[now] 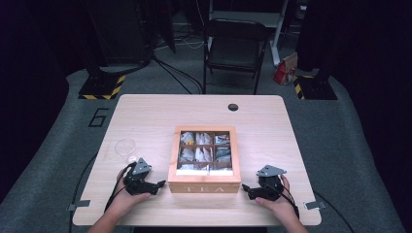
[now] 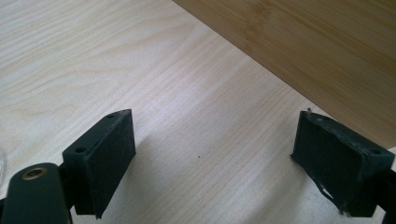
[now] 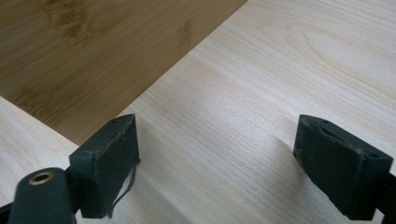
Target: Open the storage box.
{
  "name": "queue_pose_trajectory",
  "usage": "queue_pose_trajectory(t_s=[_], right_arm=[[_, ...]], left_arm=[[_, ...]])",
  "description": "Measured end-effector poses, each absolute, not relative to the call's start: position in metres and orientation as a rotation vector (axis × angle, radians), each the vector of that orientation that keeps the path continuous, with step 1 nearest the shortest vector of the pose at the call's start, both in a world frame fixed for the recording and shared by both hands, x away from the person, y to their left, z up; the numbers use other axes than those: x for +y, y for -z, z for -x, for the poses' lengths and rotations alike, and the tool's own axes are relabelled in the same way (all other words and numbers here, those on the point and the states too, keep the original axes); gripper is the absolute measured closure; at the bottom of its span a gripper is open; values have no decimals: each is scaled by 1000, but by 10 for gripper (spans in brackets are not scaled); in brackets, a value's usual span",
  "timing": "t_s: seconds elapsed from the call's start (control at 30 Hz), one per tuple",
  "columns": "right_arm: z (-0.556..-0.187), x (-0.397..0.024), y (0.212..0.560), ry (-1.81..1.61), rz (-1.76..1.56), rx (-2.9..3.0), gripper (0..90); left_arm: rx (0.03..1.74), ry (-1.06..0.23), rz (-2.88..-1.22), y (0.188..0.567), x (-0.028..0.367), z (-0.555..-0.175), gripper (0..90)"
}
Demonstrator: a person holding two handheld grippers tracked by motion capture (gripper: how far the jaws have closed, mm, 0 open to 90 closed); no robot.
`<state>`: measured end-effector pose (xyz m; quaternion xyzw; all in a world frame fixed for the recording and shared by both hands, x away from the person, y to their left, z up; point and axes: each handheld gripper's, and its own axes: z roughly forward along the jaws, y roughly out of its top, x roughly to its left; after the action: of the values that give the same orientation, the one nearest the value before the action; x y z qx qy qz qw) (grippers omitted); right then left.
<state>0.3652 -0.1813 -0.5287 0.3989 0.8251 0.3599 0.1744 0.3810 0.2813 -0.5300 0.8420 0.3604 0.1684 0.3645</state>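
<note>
- Between the two grippers sits the tea box [image 1: 204,187], just beyond each set of wide, empty jaws.
- Left gripper [image 1: 156,186] and right gripper [image 1: 247,189] should probably close in level, meeting opposite walls together.

A wooden tea box [image 1: 204,182] with a glass-paned lid lies flat and shut on the desk, the word TEA on its near face. Six compartments of tea bags show through the pane. It sits between the two sets of fingers, its side walls just beyond their tips, untouched.
</note>
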Motion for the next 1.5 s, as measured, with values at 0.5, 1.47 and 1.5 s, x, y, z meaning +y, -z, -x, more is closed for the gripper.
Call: queue_pose_trajectory(t_s=[0.5,1.47,1.5], right_arm=[[-365,-181,529,-1023,-1116,2351,108],[-358,-178,515,-1039,-1121,2348,276],[-357,-179,512,-1049,-1118,2340,287]], left_arm=[[941,-419,-2167,529,281,-380,123],[1005,-386,-2116,515,280,-375,212],[1011,-394,-2112,513,280,-374,212]])
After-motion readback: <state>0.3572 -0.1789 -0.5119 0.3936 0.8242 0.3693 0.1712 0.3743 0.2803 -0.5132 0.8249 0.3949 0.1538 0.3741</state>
